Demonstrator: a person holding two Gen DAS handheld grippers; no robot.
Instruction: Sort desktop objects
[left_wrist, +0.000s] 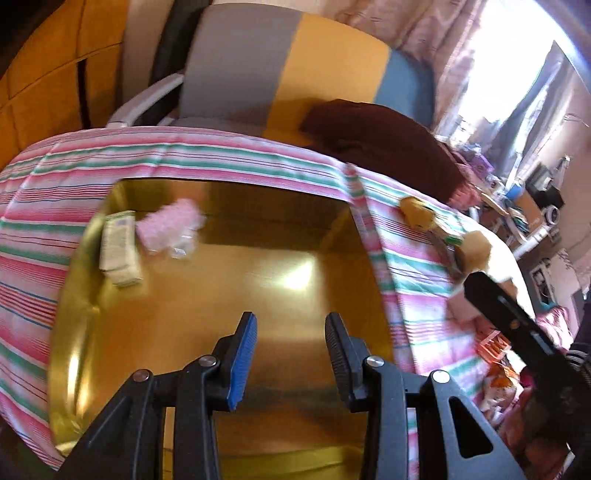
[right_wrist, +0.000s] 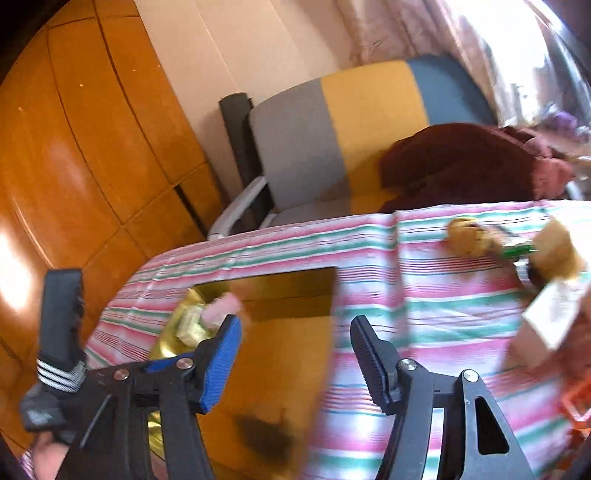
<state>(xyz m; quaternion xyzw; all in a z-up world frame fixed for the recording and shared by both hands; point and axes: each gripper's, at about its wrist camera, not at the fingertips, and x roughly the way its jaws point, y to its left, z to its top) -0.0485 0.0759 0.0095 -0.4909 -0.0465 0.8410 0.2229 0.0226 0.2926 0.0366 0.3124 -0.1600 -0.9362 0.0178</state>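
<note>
Hovering over a gold box (left_wrist: 207, 295), the left hand-held gripper (left_wrist: 290, 354) has its jaws released, with nothing between them. The box lies open-topped on the desk, which is covered by a striped cloth (left_wrist: 55, 236) in pink, green and white. Its far wall and right wall stand clear of the gripper, and most of the shiny floor in front of the fingers is bare.

In the far left corner of the box lie a pale carton (left_wrist: 118, 249) and, touching it on the right, a pink packet (left_wrist: 170, 225), blurred. The carton rests against the left wall.

The right hand-held gripper (right_wrist: 295, 362) is also released and holds nothing; it hangs over the box's right edge, with its blue pad (right_wrist: 219, 365) above the box floor and its black finger above the cloth. Striped cloth lies bare ahead of it.

Further right on the cloth, near the desk's far edge, sit two yellowish lumps (right_wrist: 469, 232) with a green stick (right_wrist: 517, 252) between them; what they are cannot be told. Near these lies a white box (right_wrist: 554, 314), blurred.

Behind the desk stands a chair (left_wrist: 280, 70) in grey, yellow and blue with a dark red garment (left_wrist: 380, 144) on its seat.
</note>
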